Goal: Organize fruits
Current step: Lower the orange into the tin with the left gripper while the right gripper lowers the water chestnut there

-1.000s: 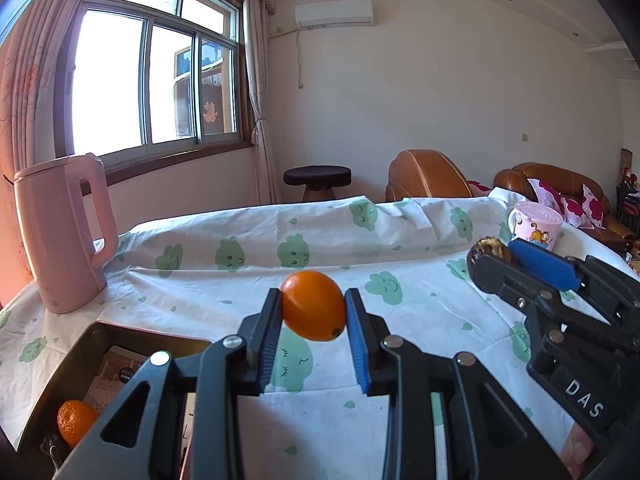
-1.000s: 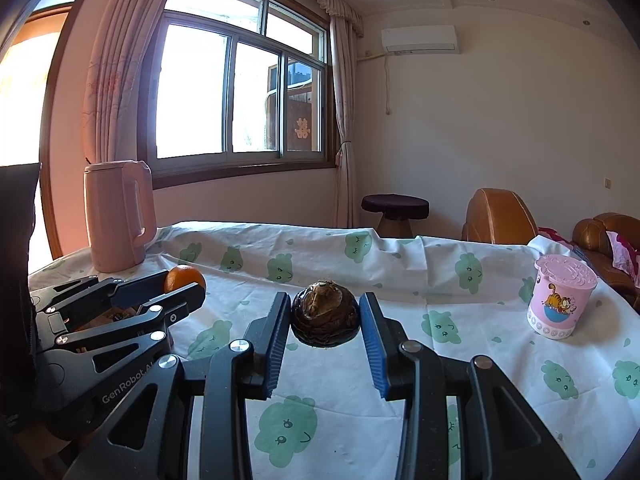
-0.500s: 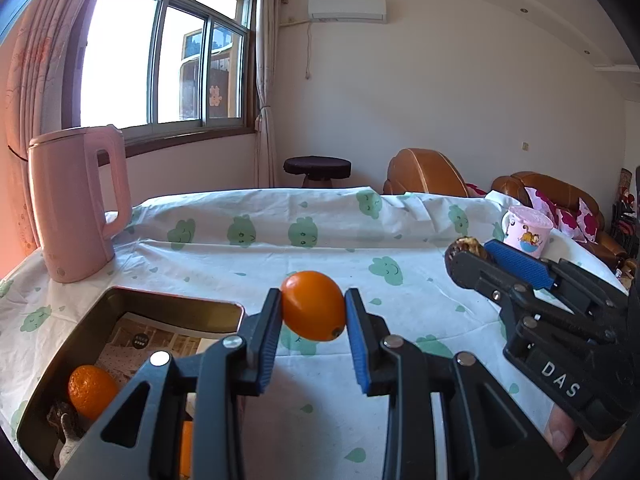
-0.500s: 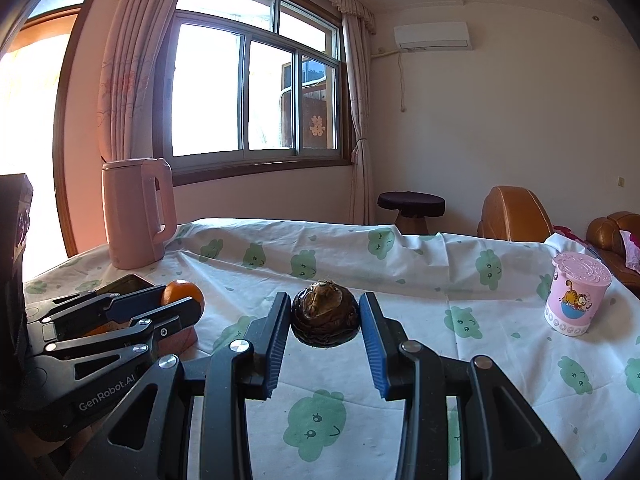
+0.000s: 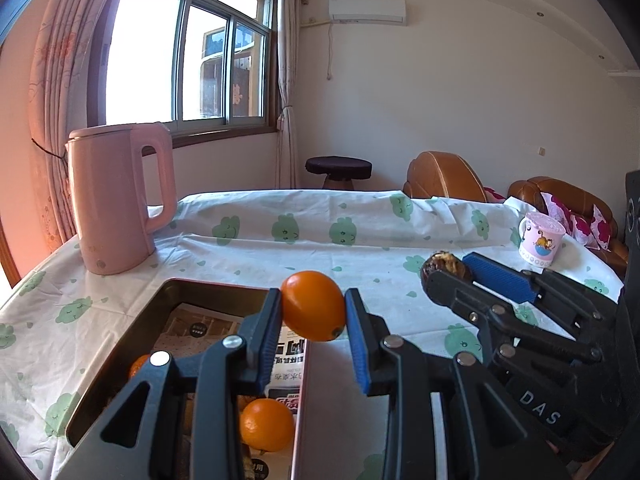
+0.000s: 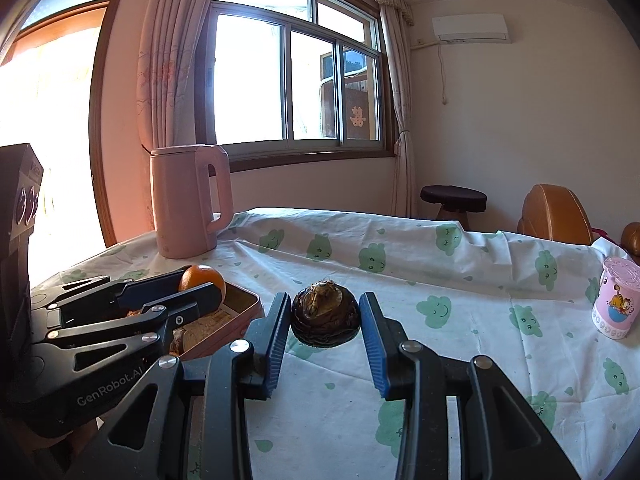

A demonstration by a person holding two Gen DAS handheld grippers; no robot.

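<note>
On my left wrist view, the left gripper [image 5: 313,318] has its blue pads clamped on a smooth, glossy orange [image 5: 313,305], held in the air over the far right corner of the metal tin [image 5: 120,364]. Inside the tin I see a second orange [image 5: 267,424] on printed paper and a sliver of a third [image 5: 139,365] behind my left finger; the tin's near end is cut off by the gripper frame. A pink kettle [image 5: 116,196] stands at the table's far left corner, a pink cup [image 5: 541,239] near the right edge. The right gripper [image 5: 450,270] crosses in from the right.

On my right wrist view, the right gripper [image 6: 325,322] is closed on a dark brown, rough, scaly fruit [image 6: 325,318] with a paler crown, held above the cloud-print tablecloth [image 6: 460,280]. I cannot name the fruit. The left gripper [image 6: 200,285] and its orange [image 6: 201,278] sit left, over the tin [image 6: 236,316], hiding most of it.
</note>
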